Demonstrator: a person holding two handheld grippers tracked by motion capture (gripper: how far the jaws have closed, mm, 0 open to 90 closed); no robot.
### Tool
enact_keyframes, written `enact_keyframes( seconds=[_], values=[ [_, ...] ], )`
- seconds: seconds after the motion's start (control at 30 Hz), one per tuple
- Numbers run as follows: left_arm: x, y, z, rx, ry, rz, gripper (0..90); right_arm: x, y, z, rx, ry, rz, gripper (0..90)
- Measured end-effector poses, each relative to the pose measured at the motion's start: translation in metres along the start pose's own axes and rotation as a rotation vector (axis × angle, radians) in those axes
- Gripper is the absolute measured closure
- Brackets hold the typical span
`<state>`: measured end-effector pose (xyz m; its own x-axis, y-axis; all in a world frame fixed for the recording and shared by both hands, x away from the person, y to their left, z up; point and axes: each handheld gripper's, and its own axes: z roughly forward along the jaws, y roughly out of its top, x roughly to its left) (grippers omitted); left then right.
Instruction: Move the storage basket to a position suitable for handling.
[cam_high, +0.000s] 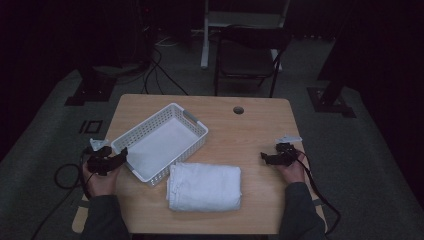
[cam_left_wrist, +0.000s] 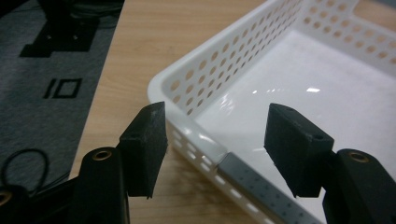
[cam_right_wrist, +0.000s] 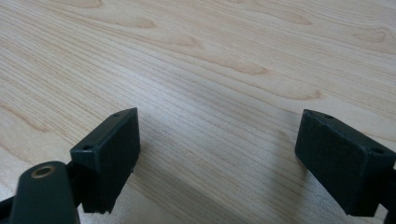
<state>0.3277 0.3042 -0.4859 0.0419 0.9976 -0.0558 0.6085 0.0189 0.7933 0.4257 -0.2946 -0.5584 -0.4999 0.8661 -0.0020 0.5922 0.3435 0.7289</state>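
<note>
A: Why is the left gripper (cam_left_wrist: 212, 140) at the basket (cam_high: 150, 127)'s near corner?

B: Its jaws straddle the wall there, one outside, one inside, parted and not pressing; probably lining up a grip to shift it. The basket sits at ten o'clock from the towel (cam_high: 204, 186).

A: And the right gripper (cam_right_wrist: 217, 154)?

B: Wide open over bare table (cam_right_wrist: 201, 60), at three o'clock, apparently waiting.

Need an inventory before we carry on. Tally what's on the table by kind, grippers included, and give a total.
Basket: 1
Towel: 1
Grippers: 2, the left gripper at the basket's corner and the right gripper over bare table
Total: 4
</note>
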Motion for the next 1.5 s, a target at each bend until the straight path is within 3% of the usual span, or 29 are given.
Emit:
enact_keyframes(
  seconds=[0.17, 0.47, 0.8, 0.9, 1.23, 1.5],
  values=[
    [0.002, -0.004, 0.007, 0.039, -0.003, -0.011, 39.8, 0.0, 0.0, 0.0, 0.0, 0.0, 0.001, 13.8],
    [0.0, -0.003, 0.01, 0.045, 0.001, -0.02, 41.2, 0.0, 0.0, 0.0, -0.001, -0.003, 0.003, 13.8],
    [-0.008, 0.0, 0.023, 0.078, 0.023, -0.006, 43.4, 0.002, -0.001, -0.001, 0.0, -0.015, 0.014, 14.1],
    [-0.011, 0.001, 0.03, 0.101, 0.042, 0.009, 48.7, 0.002, -0.001, -0.002, 0.0, -0.017, 0.015, 14.1],
    [-0.015, 0.008, 0.043, 0.084, 0.055, -0.031, 58.4, 0.002, -0.001, -0.002, 0.0, -0.018, 0.018, 14.2],
    [-0.016, 0.02, 0.059, 0.071, 0.019, -0.035, 59.1, 0.002, -0.002, -0.002, 0.0, -0.019, 0.018, 14.3]
  ],
)
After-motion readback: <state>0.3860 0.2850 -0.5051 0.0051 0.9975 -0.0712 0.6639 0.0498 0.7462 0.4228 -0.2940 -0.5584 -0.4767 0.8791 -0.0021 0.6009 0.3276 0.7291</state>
